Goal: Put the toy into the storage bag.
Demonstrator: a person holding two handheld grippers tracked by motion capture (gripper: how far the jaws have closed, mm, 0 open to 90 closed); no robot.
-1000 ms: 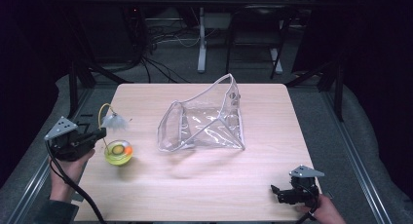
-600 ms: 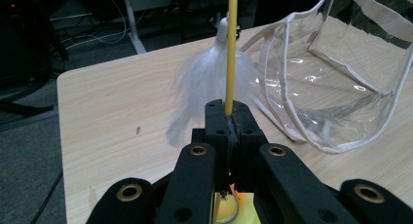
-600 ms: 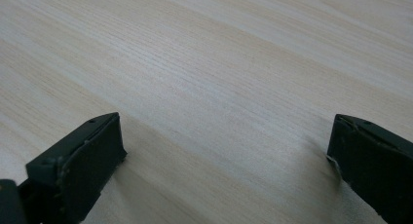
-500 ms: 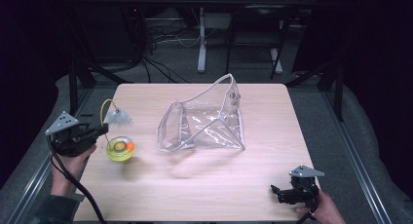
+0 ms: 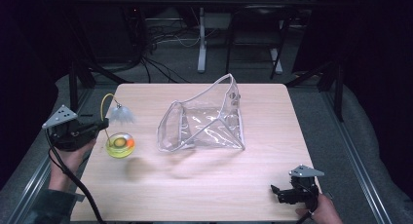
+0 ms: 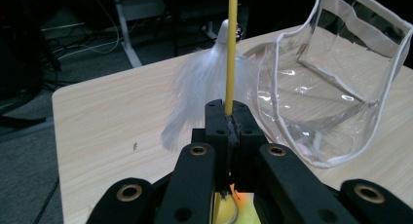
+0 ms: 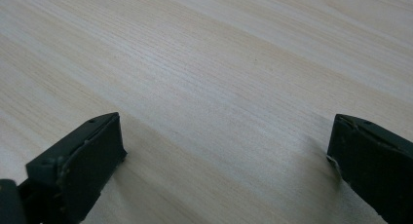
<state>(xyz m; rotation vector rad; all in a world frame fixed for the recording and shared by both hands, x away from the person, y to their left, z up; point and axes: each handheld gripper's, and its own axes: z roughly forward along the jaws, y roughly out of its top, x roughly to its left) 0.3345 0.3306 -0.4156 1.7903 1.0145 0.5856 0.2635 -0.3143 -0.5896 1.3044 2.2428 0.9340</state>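
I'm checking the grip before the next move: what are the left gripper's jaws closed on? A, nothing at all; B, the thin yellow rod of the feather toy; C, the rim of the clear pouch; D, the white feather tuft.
B: in the left gripper view the left gripper has its jaws pressed together on the yellow rod, with the white feather tuft hanging beyond and the clear pouch apart at the right.

One wooden table (image 5: 204, 185). One clear plastic pouch (image 5: 204, 124) with white trim. One yellow wand (image 6: 232, 44) carrying one white feather tuft (image 5: 121, 115). One small yellow-green ball (image 5: 120, 144) with an orange spot. Two black grippers, left (image 5: 103, 124) and right (image 5: 275, 191).
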